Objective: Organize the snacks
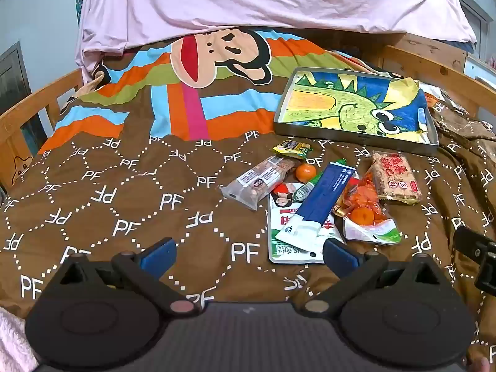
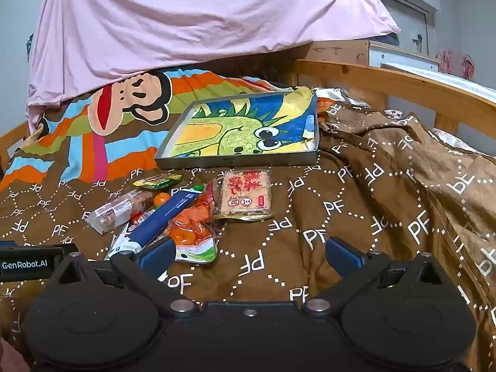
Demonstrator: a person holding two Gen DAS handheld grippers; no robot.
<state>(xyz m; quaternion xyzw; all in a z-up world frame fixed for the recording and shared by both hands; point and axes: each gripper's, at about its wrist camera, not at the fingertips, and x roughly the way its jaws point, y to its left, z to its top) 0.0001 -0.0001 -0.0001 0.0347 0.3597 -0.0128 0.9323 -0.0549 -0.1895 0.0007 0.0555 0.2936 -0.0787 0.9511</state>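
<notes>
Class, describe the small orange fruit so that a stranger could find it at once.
Start at the metal tray with the dinosaur drawing on the brown quilt. Below it lies a heap of snack packets. The fruit sits at the heap's far edge: round, orange, the only unwrapped thing.

left gripper (image 1: pixel 249 255): matte black body, blue finger pads, round pivot discs, coppery screw heads
right gripper (image 2: pixel 249 254): same black-and-blue build, silver screws
side label: white "GenRobot.AI" lettering
</notes>
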